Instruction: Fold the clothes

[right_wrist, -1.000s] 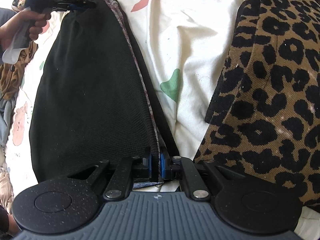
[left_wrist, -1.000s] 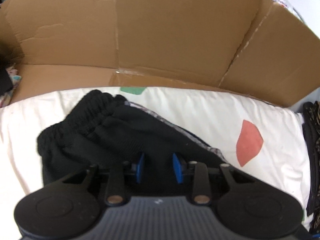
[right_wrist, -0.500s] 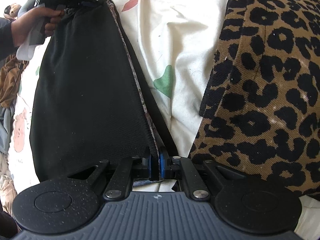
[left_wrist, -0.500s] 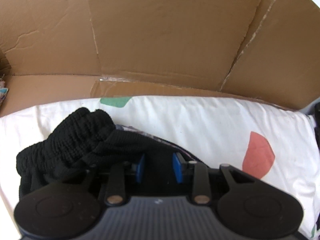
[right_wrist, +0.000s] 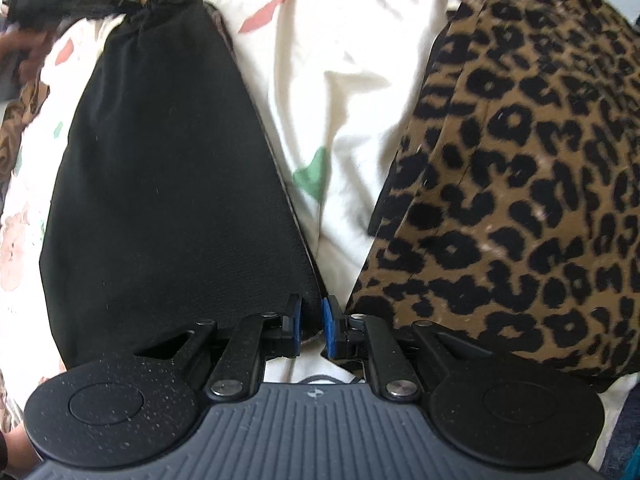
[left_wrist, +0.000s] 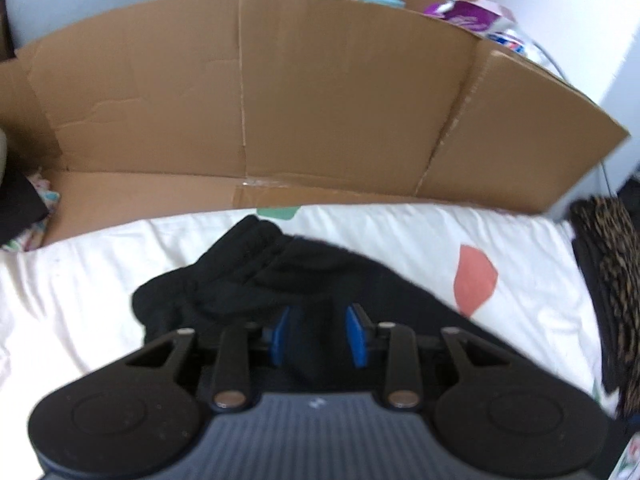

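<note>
A black garment (right_wrist: 168,168) with a gathered elastic waistband (left_wrist: 256,256) lies stretched over a white patterned bedsheet (right_wrist: 340,80). In the left wrist view my left gripper (left_wrist: 318,334) is shut on the bunched waistband end, with black cloth filling the gap between its blue pads (left_wrist: 356,336). The same gripper shows blurred at the far top left of the right wrist view, held by a hand (right_wrist: 20,52). My right gripper (right_wrist: 312,324) pinches the opposite hem corner of the black garment between nearly closed pads.
A leopard-print garment (right_wrist: 520,160) lies on the sheet just right of the black one, and its edge (left_wrist: 608,280) shows in the left wrist view. A flattened cardboard box (left_wrist: 320,100) stands behind the bed. Other clothes (right_wrist: 16,132) lie at the left.
The left gripper has lifted and pulled back from the cardboard with the waistband still in it. The right gripper has risen slightly, and the black garment hangs tauter between the two.
</note>
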Available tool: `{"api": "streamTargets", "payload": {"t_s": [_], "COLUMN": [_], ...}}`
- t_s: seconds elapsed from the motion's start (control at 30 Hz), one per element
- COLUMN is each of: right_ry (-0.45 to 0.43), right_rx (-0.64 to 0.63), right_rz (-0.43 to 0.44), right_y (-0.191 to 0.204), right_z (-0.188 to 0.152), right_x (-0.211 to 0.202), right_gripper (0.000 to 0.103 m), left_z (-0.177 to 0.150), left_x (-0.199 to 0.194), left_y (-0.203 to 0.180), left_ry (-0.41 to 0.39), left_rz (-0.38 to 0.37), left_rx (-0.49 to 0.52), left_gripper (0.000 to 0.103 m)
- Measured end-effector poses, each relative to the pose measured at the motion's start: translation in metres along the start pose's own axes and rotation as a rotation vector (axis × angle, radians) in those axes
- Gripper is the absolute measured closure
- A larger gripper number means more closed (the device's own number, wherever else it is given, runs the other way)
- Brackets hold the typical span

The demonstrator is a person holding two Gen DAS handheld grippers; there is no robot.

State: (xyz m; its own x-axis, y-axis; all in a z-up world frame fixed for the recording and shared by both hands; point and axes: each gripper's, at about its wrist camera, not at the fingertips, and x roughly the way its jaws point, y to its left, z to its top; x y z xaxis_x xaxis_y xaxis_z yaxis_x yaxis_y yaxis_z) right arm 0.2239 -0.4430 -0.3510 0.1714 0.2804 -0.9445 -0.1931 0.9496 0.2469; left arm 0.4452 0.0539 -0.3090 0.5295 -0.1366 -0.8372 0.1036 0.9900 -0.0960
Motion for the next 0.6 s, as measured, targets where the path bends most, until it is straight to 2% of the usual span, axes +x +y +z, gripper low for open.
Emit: {"api": "streamTargets", "payload": {"t_s": [0.17, 0.27, 0.47, 0.6], "right_ry": [-0.132, -0.178, -0.202, -0.251], "right_rx": [-0.063, -0.103, -0.136, -0.149], "right_rz": [0.059, 0.087, 0.064, 0.034], "right_y": [0.018, 0.036, 0.051, 0.061], "right_z": [0.003, 0.009, 0.028, 0.042], "right_x": [-0.016, -0.015, 0.013, 0.028], "right_gripper": [0.088, 0.088, 0.088, 0.088], "left_z": [-0.019, -0.026, -0.030, -0.031], "left_x": [0.002, 0.014, 0.047, 0.068], "left_y": [-0.005, -0.011, -0.022, -0.028], "left_ry": [-0.002, 0.006, 0.027, 0.052], "left_rz": [-0.017, -0.026, -0.019, 0.011], "left_rx": [0.027, 0.033, 0.029, 0.038], "left_gripper": [0.069, 0.069, 0.067, 0.058]}}
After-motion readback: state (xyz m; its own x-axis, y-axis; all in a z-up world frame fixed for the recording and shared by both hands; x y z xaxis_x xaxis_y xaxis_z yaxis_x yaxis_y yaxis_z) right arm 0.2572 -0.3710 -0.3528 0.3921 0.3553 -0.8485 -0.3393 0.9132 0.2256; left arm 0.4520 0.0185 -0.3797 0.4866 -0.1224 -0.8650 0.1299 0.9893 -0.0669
